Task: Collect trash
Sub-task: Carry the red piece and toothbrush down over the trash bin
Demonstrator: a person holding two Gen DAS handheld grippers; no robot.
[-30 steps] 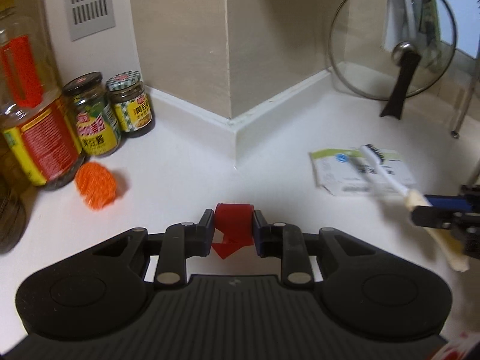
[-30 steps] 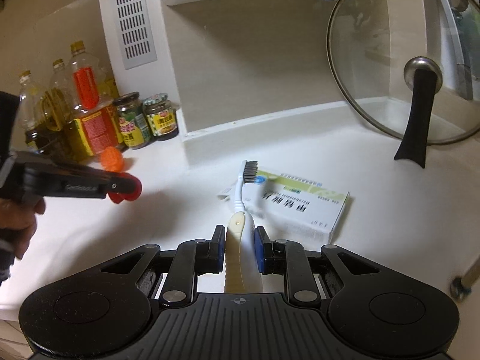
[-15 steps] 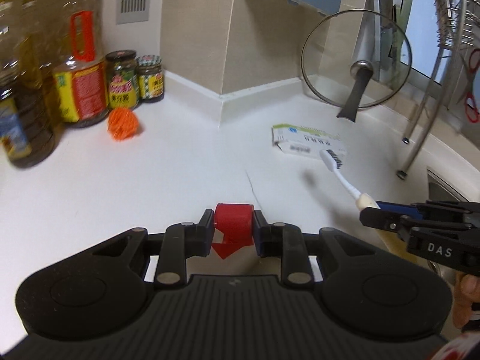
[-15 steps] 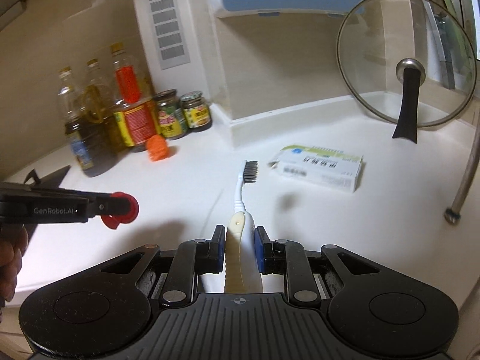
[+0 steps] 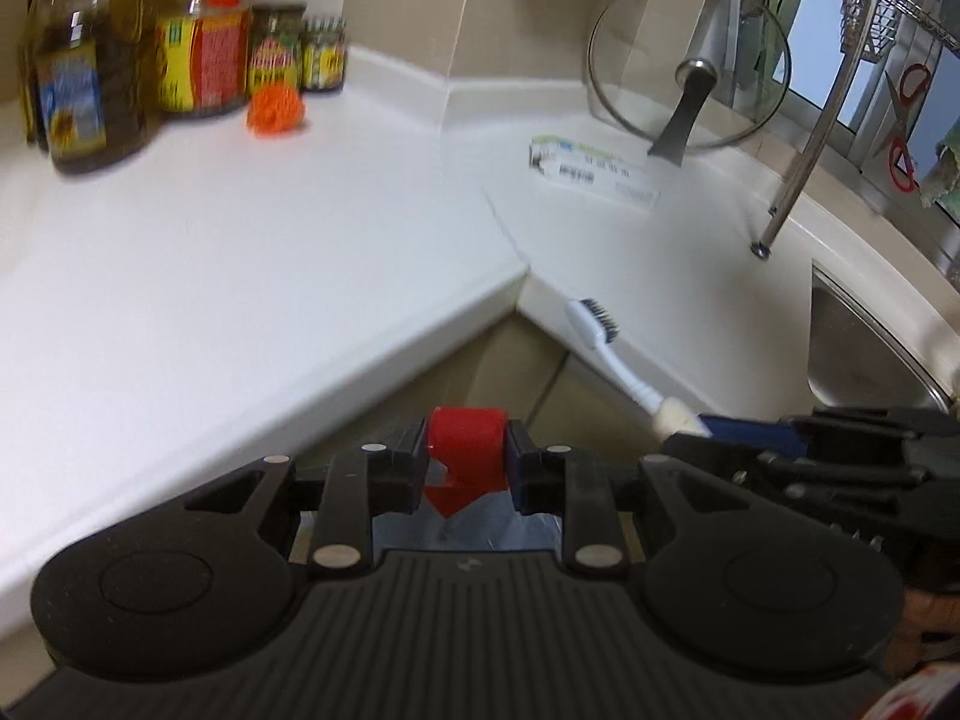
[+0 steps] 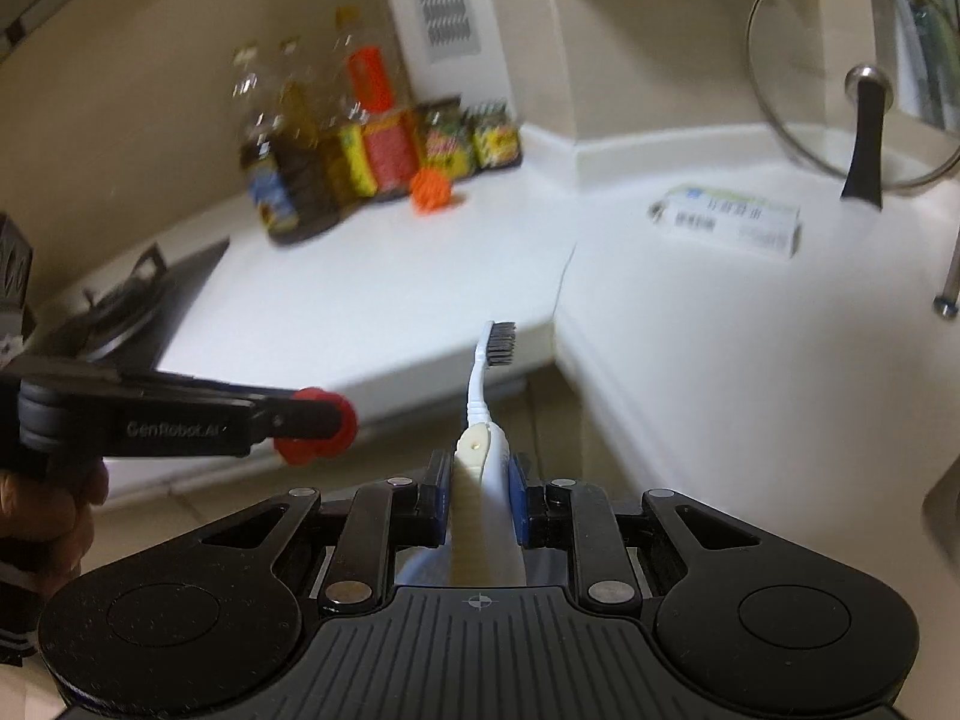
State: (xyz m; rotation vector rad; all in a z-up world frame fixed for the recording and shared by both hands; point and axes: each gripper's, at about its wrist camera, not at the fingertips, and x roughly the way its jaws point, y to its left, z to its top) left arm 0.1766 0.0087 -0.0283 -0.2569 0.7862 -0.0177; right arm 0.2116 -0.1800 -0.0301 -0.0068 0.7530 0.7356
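Left wrist view: my left tongs (image 5: 467, 468) clench a red cap (image 5: 467, 447), and my right tongs (image 6: 479, 507) grasp a toothbrush (image 6: 483, 414) by its handle, long axis running straight ahead, bristles forward. Both hang just off the counter (image 5: 240, 252) edge, over the floor. Ahead, well apart, lies a box (image 6: 729, 219), nearer my right; an orange ball (image 5: 276, 111) sits far left by the bottles (image 5: 90, 60).

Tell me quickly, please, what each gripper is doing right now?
Left gripper: shut on a red cap.
Right gripper: shut on a toothbrush.
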